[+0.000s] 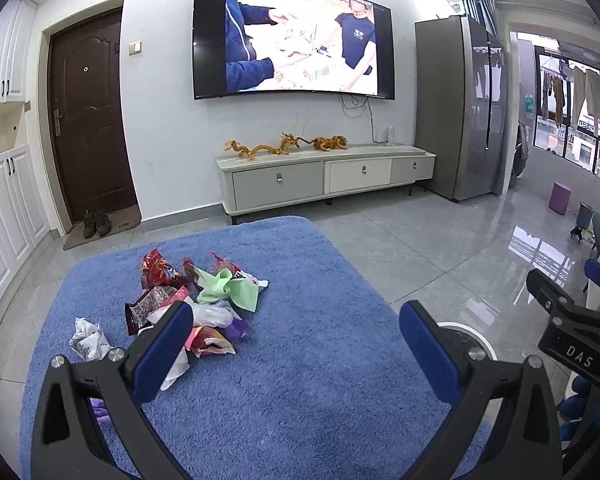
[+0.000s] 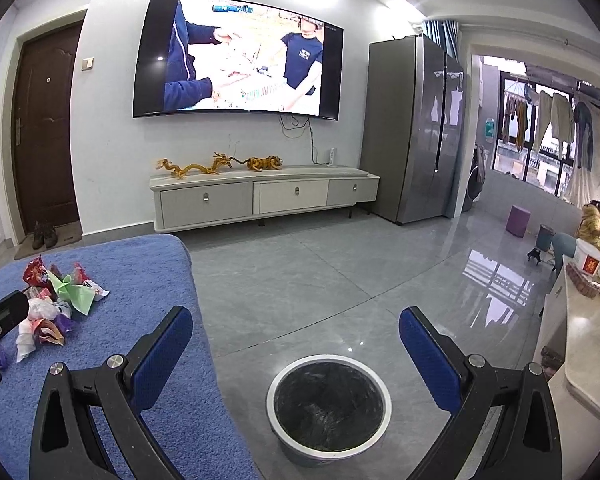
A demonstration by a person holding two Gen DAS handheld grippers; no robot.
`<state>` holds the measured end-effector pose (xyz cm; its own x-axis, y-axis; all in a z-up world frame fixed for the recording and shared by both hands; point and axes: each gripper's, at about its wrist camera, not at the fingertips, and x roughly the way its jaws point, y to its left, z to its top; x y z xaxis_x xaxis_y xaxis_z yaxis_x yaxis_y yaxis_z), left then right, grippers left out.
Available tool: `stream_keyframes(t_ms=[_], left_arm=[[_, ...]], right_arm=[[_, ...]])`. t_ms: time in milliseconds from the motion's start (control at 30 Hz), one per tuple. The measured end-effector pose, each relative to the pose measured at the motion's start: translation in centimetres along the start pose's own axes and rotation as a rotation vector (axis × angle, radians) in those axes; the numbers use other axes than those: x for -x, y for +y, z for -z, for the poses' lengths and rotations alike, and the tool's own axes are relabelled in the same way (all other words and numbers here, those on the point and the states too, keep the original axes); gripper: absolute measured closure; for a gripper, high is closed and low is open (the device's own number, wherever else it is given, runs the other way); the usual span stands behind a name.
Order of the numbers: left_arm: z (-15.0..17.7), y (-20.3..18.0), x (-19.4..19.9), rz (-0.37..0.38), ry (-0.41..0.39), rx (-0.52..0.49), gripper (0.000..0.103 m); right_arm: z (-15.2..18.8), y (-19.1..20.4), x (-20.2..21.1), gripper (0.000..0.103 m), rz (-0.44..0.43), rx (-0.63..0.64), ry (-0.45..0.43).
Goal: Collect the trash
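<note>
A pile of trash (image 1: pixel 196 300) lies on a blue-towelled table (image 1: pixel 300 380): red snack wrappers, a green paper, clear plastic and a crumpled white wrapper (image 1: pixel 88 338). My left gripper (image 1: pixel 296 324) is open and empty above the table, just right of the pile. The pile also shows in the right wrist view (image 2: pixel 56 300) at far left. My right gripper (image 2: pixel 296 328) is open and empty, above a round bin with a black liner (image 2: pixel 328 400) on the floor beside the table (image 2: pixel 120 360). The bin's white rim (image 1: pixel 460 328) peeks behind my left gripper's right finger.
A TV cabinet (image 2: pixel 260 196) stands against the far wall under a wall TV. A grey fridge (image 2: pixel 412 128) is at right. A counter with food items (image 2: pixel 580 320) runs along the right edge. A person (image 2: pixel 596 220) sits at far right. The floor is grey tile.
</note>
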<state>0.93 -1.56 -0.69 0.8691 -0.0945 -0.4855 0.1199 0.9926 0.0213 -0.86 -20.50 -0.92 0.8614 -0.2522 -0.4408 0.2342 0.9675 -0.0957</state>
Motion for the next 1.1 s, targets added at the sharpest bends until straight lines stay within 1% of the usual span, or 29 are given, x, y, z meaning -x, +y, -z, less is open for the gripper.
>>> stream_keyframes(t_ms=[300, 567, 800, 900, 1100], left_arm=[[0.0, 0.1, -0.3, -0.005, 0.011, 0.001, 0.0], [0.1, 0.4, -0.4, -0.011, 0.013, -0.002, 0.0], [0.4, 0.6, -0.6, 0.006, 0.025, -0.003, 0.0], [0.6, 0.7, -0.8, 0.023, 0.042, -0.003, 0.0], [1.1, 1.3, -1.1, 0.029, 0.082, 0.005, 0.0]], right_arm=[[0.1, 0.2, -0.5, 0.0, -0.034, -0.024, 0.005], [0.5, 0.8, -0.9, 0.0, -0.043, -0.002, 0.024], [0.5, 1.0, -0.8, 0.0, -0.048, 0.006, 0.032], [0.5, 1.2, -1.0, 0.0, -0.053, 0.009, 0.042], [0.5, 2.3, -0.8, 0.0, -0.074, 0.046, 0.058]])
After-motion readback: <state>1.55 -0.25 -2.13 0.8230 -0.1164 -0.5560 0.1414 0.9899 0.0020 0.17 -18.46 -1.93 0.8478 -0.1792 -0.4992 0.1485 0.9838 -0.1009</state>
